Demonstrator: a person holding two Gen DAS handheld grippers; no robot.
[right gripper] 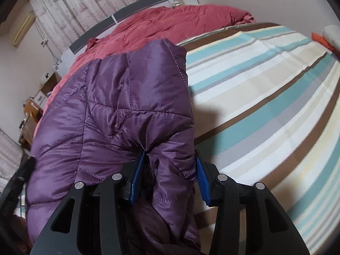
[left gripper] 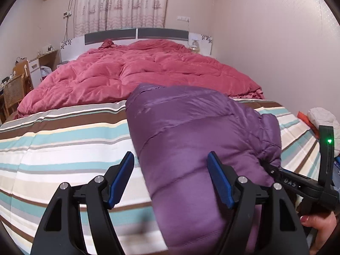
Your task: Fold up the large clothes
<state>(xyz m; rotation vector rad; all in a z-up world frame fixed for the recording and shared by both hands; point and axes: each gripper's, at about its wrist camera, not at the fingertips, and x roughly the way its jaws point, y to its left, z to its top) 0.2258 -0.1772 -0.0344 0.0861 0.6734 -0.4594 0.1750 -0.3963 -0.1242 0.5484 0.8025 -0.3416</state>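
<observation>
Purple down jacket [right gripper: 119, 106] mid-fold on striped bedsheet [left gripper: 63, 148]: right gripper [right gripper: 170, 178] clamps its bunched edge, left gripper [left gripper: 172, 180] gapes wide around the near end, next likely lay flat.

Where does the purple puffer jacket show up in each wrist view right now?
Left wrist view: purple puffer jacket runs from centre to bottom right, lying on the striped bedsheet.
Right wrist view: jacket fills the left and centre, a fold pinched in the right gripper jaws.
Shared landmark: red quilt behind it.
</observation>
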